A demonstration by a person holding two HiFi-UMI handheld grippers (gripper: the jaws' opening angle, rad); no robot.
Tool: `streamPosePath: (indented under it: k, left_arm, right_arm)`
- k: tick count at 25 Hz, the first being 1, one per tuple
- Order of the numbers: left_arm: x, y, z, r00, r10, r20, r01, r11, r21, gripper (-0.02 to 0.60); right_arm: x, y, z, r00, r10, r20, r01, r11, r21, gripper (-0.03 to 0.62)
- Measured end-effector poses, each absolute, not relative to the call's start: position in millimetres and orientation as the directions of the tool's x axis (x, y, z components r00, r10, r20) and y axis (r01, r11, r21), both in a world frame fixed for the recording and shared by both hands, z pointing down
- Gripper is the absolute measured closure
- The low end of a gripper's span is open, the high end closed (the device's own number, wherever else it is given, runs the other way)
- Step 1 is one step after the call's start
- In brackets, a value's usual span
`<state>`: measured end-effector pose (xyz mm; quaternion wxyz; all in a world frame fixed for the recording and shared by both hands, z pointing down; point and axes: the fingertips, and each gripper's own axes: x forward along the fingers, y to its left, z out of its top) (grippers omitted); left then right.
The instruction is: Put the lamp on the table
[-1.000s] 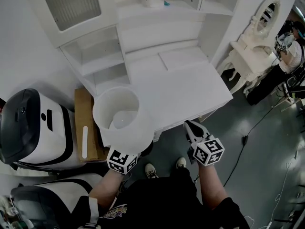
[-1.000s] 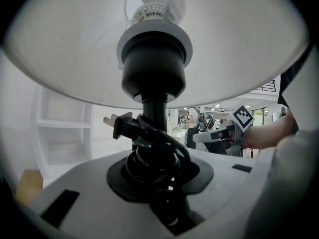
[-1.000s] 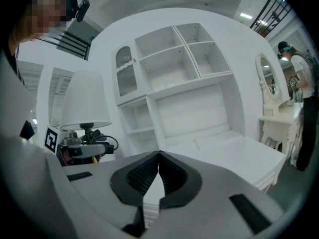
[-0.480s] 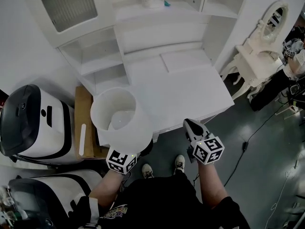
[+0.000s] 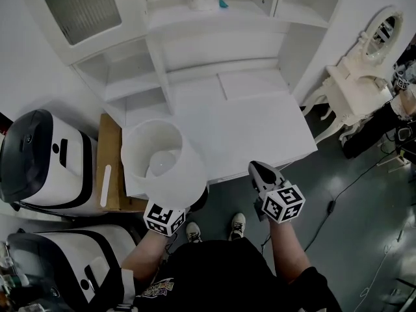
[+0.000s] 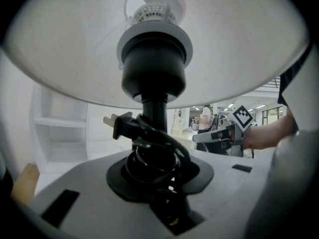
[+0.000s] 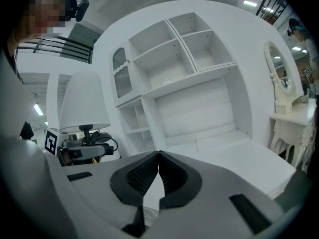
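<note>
The lamp point(image 5: 170, 171) had a matt white shade, faintly speckled inside; its socket point(image 6: 154, 66) and cord point(image 6: 149, 151) were smooth black plastic. The worktop point(image 5: 253, 129) was smooth white painted board; the floor point(image 5: 351, 233) was smooth grey.

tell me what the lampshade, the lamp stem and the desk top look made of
Lampshade: probably white fabric or paper over a stiff liner; it looks matte, with no shine.
Lamp stem: black and smooth with a dull sheen, so painted metal or plastic; I cannot tell which.
Desk top: likely white painted or laminated wood board, judging by its flat, even, low-gloss surface.
</note>
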<state>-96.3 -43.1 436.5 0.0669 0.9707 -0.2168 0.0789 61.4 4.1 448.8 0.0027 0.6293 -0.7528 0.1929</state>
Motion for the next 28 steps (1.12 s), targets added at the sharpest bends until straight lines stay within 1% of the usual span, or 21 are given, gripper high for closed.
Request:
streamPosePath:
  k: [8,28]
  left_arm:
    - [-68.8,-43.8,437.2,0.876,-0.445,0.184,-0.465,-0.881,0.083,0.469]
    - [-1.4,-37.7,444.7,0.794,-0.576,0.193,-0.597,-0.799,0.074,0.469]
  right_arm:
    - [90.1,-3.7,450.3,-0.246,-0.939,0.242,-0.941,0.171,-0.293,0.568]
    - [164.0,-17.0,460.7,-0.379,-0.896,0.232,-0.901,0.301,-0.312,0.568]
